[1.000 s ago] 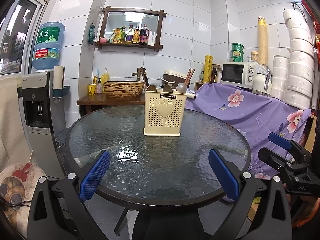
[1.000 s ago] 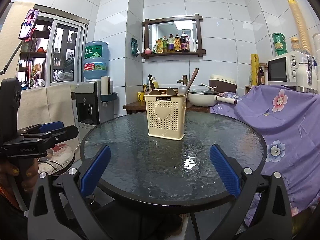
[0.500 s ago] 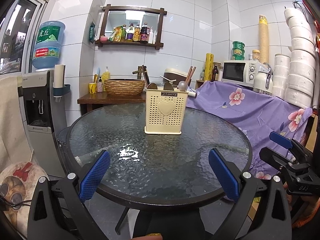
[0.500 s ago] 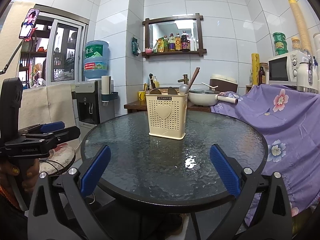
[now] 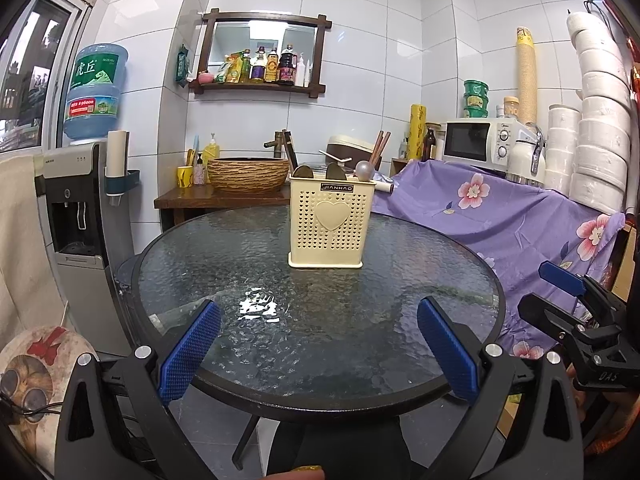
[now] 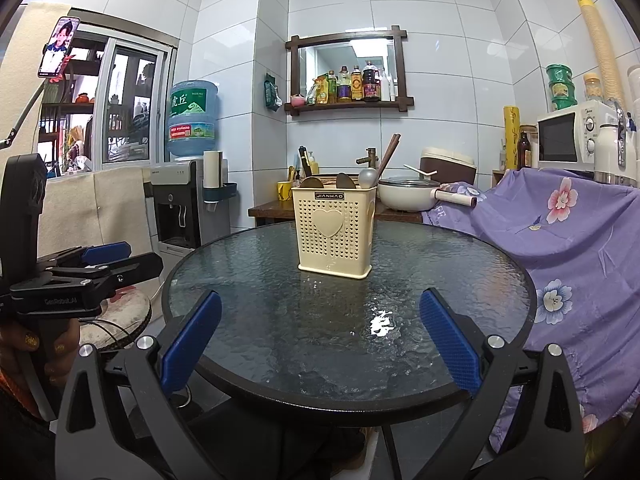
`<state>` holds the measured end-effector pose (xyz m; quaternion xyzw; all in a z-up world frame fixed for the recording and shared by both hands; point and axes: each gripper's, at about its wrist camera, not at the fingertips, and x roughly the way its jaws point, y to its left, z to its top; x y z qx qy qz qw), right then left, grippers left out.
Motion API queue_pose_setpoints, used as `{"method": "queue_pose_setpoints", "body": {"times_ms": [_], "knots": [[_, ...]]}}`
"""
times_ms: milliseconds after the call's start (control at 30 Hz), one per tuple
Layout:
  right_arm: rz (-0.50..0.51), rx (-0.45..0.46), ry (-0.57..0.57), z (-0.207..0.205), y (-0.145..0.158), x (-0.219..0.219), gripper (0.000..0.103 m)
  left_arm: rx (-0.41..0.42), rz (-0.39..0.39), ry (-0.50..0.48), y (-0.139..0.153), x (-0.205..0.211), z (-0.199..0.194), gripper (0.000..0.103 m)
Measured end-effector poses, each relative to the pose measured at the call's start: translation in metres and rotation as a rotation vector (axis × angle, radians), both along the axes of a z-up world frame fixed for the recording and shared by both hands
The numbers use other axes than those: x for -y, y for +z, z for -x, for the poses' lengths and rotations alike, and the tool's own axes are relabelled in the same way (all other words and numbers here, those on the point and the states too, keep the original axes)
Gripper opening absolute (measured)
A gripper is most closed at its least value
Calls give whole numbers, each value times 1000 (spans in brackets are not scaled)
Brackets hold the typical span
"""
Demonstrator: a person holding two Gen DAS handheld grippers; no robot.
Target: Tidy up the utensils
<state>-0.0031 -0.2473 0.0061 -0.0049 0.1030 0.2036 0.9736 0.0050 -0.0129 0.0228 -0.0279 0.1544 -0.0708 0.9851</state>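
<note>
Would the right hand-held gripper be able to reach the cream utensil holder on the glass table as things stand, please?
Probably yes: the right hand-held gripper is open and faces the utensil holder, with only bare glass table between them.

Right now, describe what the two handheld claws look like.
Both are black plastic frames with silver screws and blue, dot-textured pads. The left claw also shows from the side in the right wrist view, with "GenRobot.AI" in pale lettering on its body. The right claw carries a white "DAS" mark on its body.
</note>
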Motion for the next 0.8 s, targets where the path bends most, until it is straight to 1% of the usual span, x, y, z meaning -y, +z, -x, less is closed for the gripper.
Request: {"method": "queue_pose_setpoints", "body": {"times_ms": [567,800], "knots": [[2,-4,-4,-3,-2,1,97,-8,10,-5,-2,2,-1,97],[3,-4,-4,-3,-2,1,97,-7,1,3,-3,2,-1,97]]}}
